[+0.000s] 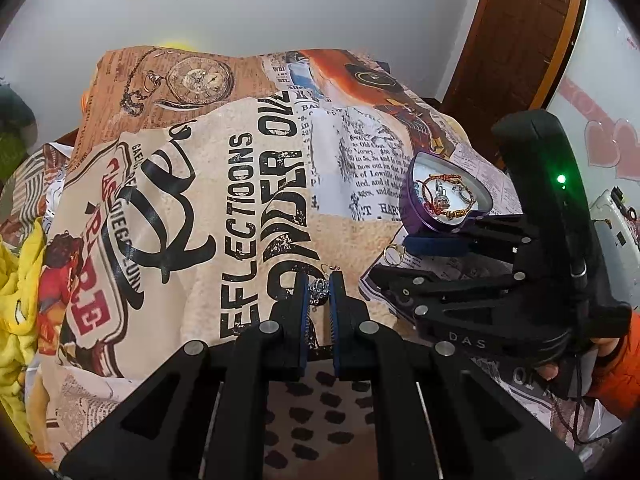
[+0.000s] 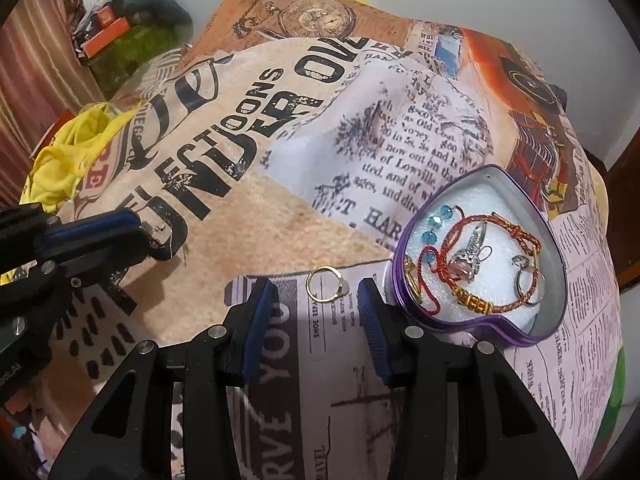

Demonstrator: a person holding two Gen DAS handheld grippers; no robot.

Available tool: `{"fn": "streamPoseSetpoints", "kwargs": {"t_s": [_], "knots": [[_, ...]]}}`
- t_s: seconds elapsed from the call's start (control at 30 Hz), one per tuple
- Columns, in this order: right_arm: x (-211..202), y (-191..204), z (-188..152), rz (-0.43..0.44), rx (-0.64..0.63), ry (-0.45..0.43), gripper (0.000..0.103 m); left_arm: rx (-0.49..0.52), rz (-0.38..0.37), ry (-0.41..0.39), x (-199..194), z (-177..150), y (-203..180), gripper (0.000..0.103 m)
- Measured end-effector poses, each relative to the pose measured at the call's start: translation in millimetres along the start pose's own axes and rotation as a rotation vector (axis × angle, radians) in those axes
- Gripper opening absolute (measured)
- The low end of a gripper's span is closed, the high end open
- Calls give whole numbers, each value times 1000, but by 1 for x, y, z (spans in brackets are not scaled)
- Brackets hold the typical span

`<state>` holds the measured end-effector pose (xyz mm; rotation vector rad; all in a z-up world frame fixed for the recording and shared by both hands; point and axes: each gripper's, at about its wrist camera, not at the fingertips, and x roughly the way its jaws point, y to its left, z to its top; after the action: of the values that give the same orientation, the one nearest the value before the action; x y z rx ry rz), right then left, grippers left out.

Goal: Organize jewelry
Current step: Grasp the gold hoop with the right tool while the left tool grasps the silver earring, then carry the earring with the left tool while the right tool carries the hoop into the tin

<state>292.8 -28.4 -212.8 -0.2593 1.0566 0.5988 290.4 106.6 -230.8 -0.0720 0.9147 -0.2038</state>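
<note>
My left gripper (image 1: 319, 294) is shut on a small silver beaded earring (image 1: 320, 289), whose hook sticks out above the blue pads. In the right wrist view that left gripper (image 2: 148, 234) hangs at the left, above the printed cloth. My right gripper (image 2: 316, 298) stands open over the cloth. A gold ring (image 2: 325, 283) lies flat just ahead of its tips, and neither pad touches it. The left wrist view shows the same ring (image 1: 394, 254) at the tips of the right gripper (image 1: 388, 260). A purple heart-shaped tin (image 2: 554, 248) beside it holds a red cord bracelet (image 2: 492, 304), blue beads and silver rings.
A newspaper-print cloth (image 1: 240, 200) covers the whole surface in uneven folds. Yellow fabric (image 2: 68, 160) lies at its left edge. A wooden door (image 1: 520, 40) stands at the back right. A hand in an orange sleeve (image 1: 616, 364) holds the right gripper.
</note>
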Motion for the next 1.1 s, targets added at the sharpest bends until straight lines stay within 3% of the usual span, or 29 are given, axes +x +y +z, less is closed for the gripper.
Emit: {"fn": "streamPoseSetpoints", "kwargs": {"t_s": [0.07,0.4,0.73,1.1], "knots": [[1,1,0,8,-10,1,19,-2,-2,1,1,0,1,8],[-10,3,-2,8,-26,-5,18,7,11,-15,-11,7,-9,8],[-73,-16,-14,-27,-1,-140,18,49,21,-74,-35,29,-44,8],[-123,-58,-15,-51,75,-270,18,80,9,-78,-27,48,-81,8]]}}
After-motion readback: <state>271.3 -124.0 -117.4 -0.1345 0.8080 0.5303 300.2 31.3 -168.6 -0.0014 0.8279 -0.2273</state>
